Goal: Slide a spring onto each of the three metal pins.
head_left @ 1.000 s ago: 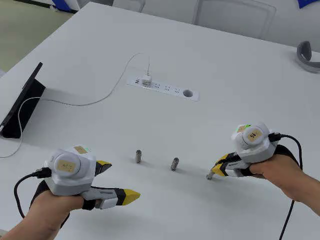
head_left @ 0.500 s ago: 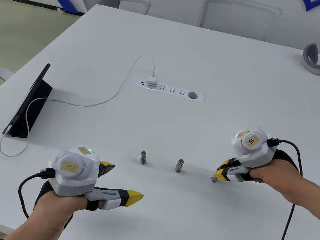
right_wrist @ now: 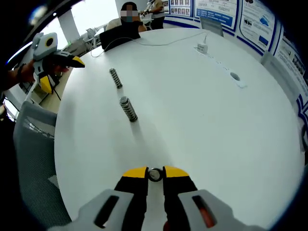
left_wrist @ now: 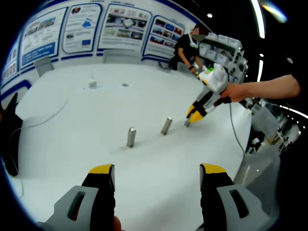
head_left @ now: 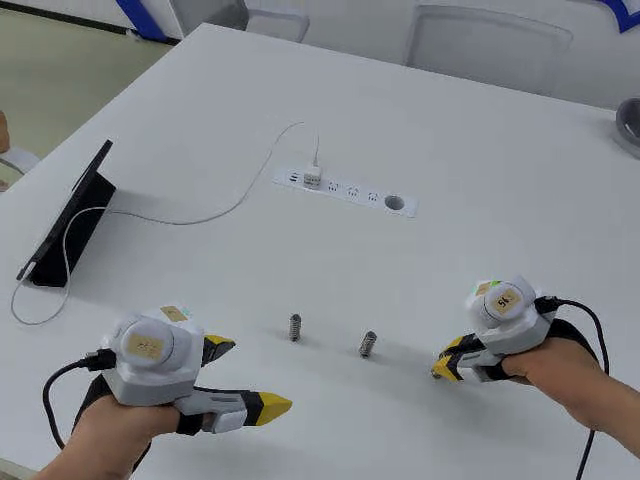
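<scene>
The right tool (head_left: pixel 443 368) is pinching the third spring (right_wrist: pixel 154 175) between nearly closed jaws, low over the table (head_left: pixel 450 150) at near right. The left tool (head_left: pixel 243 377) is hanging wide and empty at near left. The spring is showing end-on as a ring, so its long axis is probably standing upright, like the spring-covered left pin (head_left: pixel 295 326) and middle pin (head_left: pixel 368 343). Any tilt while pressing risks jamming the coils or toppling the third pin.
</scene>
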A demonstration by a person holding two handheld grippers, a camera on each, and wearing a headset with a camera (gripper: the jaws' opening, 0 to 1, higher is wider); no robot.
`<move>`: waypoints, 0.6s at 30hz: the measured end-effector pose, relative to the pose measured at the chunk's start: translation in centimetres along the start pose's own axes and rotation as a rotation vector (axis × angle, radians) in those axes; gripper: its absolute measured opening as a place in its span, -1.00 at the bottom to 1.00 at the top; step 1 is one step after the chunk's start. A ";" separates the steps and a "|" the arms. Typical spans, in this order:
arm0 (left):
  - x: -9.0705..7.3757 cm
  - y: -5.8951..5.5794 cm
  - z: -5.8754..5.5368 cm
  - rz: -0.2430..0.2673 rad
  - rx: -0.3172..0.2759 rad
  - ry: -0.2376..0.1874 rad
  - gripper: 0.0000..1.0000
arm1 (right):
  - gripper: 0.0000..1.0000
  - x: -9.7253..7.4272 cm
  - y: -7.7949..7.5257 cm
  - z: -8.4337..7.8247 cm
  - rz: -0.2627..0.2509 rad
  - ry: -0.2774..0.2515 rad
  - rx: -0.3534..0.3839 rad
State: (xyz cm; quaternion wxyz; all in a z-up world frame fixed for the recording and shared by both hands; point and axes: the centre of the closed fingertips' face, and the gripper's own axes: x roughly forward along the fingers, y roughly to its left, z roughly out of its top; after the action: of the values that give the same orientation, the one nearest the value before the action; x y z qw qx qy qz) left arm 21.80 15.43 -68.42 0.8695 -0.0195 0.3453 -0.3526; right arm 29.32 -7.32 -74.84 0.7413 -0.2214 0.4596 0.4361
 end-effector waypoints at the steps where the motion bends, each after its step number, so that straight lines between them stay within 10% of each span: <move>1: 0.0 0.0 0.0 -0.001 -0.001 -0.001 0.46 | -0.73 0.1 0.0 0.0 -0.003 -0.002 0.003; 18: -0.4 -0.1 0.3 -0.007 -0.001 -0.020 0.59 | -0.28 -1.2 1.5 -2.2 -0.044 -0.055 0.058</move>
State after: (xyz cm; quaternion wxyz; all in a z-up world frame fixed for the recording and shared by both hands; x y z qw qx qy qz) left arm 21.74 15.54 -67.91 0.8718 -0.0249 0.3366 -0.3550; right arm 26.73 -8.69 -74.71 0.7691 -0.1979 0.4465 0.4123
